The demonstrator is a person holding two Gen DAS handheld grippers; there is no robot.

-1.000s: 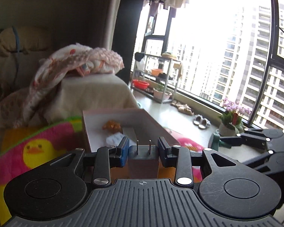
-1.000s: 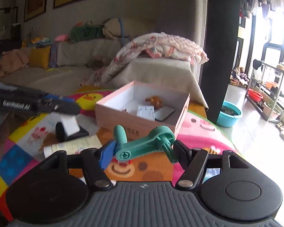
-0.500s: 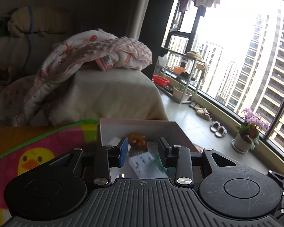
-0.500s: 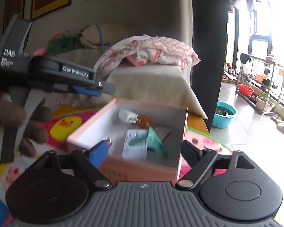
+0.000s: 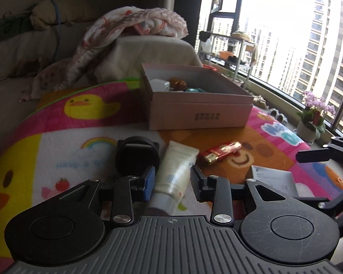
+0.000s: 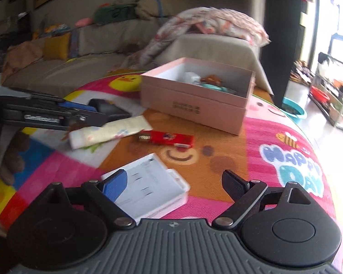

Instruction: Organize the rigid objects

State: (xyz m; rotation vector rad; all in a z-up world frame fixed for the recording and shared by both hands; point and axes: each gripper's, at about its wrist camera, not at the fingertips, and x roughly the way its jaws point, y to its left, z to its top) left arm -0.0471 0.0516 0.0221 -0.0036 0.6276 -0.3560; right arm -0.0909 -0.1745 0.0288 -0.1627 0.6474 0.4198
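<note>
Both tongs are coming down empty toward things lying loose on the mat, so the step in hand looks like the next pick-up for the pink box.

The left tongs [image 5: 172,180] are standing narrowly apart, straddling the cream tube [image 5: 175,173] without visibly pinching it; closing on it is probably the next move. The black round object [image 5: 137,157] is lying just beside it at nine o'clock.

The right tongs [image 6: 173,183], having just been opening, are gaping wide, and the white case [image 6: 148,185] is sitting between them toward the blue finger, unpressed.

Both tongs are tilting downward. The red lighter [image 6: 167,138] is lying at twelve o'clock, the pink box [image 6: 195,101] beyond it, already holding small items.
</note>
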